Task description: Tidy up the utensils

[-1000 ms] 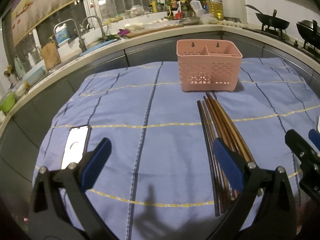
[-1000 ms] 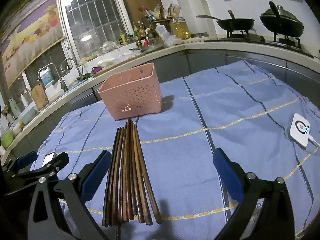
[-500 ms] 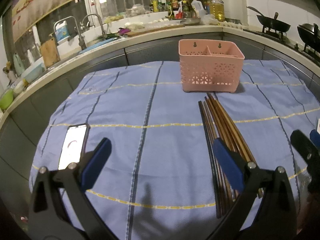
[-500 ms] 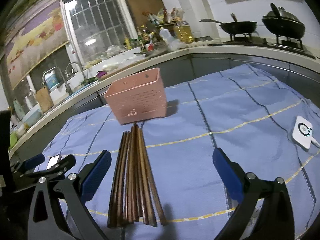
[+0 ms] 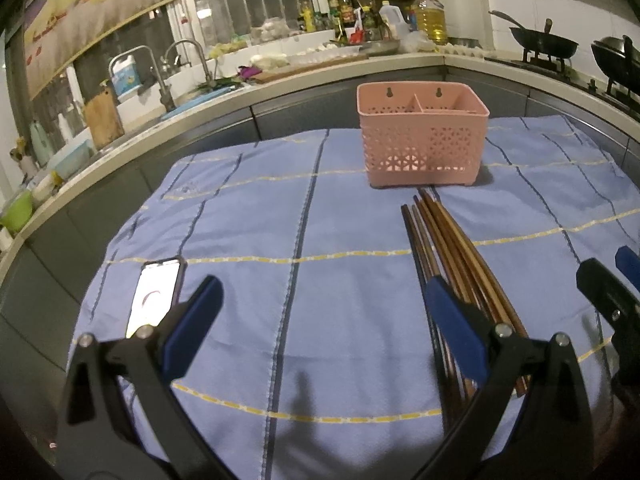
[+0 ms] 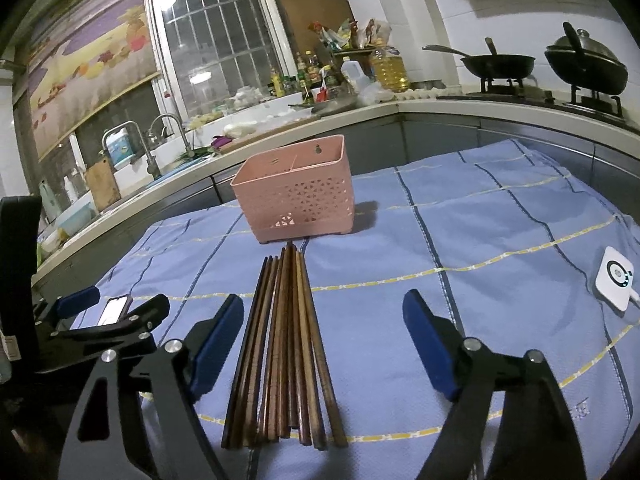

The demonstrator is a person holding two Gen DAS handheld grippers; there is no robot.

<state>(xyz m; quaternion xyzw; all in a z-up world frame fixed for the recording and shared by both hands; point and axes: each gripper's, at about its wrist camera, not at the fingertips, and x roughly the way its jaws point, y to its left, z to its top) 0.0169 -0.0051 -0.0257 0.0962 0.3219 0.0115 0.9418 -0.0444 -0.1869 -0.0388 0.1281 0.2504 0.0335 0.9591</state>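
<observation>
A bundle of several brown wooden chopsticks [image 6: 284, 344] lies on the blue cloth, pointing toward a pink perforated utensil basket [image 6: 296, 196] with two compartments. The chopsticks [image 5: 448, 248] and the basket [image 5: 422, 136] also show in the left wrist view. My right gripper [image 6: 324, 340] is open and empty, its fingers straddling the near half of the chopsticks, above them. My left gripper [image 5: 320, 316] is open and empty, left of the chopsticks; its right finger overlaps them in view. The left gripper also shows in the right wrist view [image 6: 112, 312].
A phone [image 5: 154, 296] lies on the cloth [image 5: 256, 216] at the left. A white round-dial device [image 6: 614, 276] with a cable lies at the right. Behind the table runs a counter with a sink [image 5: 160, 80], bottles and woks [image 6: 500, 64].
The right gripper has moved forward and slightly right, so the chopsticks now lie between its fingers. The left gripper has shifted a little forward. Both stay open.
</observation>
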